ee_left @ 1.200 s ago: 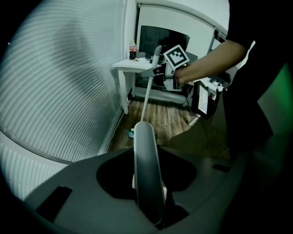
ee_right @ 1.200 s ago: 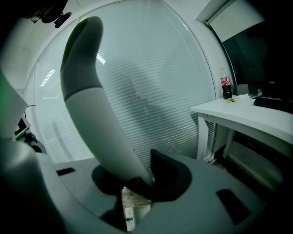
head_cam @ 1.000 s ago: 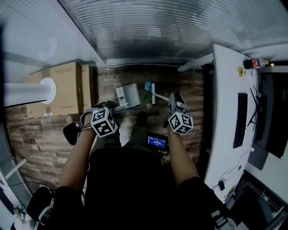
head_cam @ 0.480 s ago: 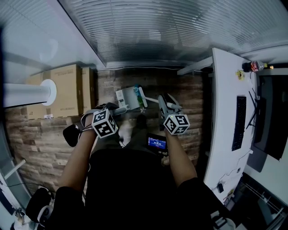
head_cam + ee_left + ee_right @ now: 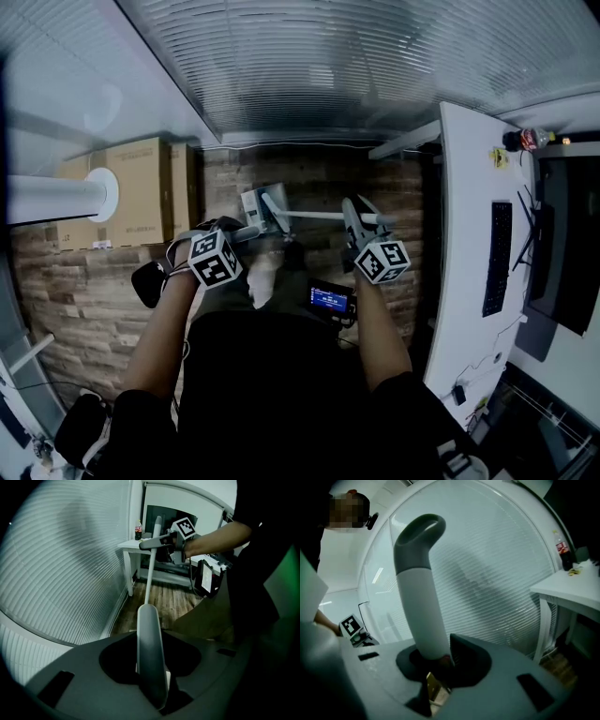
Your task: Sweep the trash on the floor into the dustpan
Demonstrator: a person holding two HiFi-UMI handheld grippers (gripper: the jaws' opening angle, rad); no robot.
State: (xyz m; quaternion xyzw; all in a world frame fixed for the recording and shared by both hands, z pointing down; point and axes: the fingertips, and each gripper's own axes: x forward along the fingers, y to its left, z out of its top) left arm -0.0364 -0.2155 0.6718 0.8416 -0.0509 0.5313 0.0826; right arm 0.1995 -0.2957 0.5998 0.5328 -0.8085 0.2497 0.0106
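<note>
In the head view my left gripper (image 5: 246, 230) is shut on the handle of the white dustpan (image 5: 257, 203), which sits on the wood floor ahead of my feet. Seen from the left gripper view, that grey-white dustpan handle (image 5: 149, 639) stands straight up between the jaws of the left gripper (image 5: 151, 670). My right gripper (image 5: 354, 216) is shut on the broom. The broom's thin pole (image 5: 314, 216) runs left, and its lower end lies over the dustpan. The right gripper view shows the white broom handle (image 5: 419, 597) with a grey hooked end clamped in the right gripper (image 5: 436, 660). I cannot make out any trash.
Cardboard boxes (image 5: 141, 187) stand at the left by a white pipe (image 5: 56, 195). A white desk (image 5: 469, 234) with a keyboard (image 5: 495, 253) and a bottle (image 5: 530, 137) runs along the right. A blinds-covered wall (image 5: 328, 66) lies ahead. A small blue-lit device (image 5: 328, 298) hangs at my waist.
The right gripper has lifted and swung the broom, and its lower end has moved left from beside the dustpan to over it. The left gripper and dustpan have stayed put.
</note>
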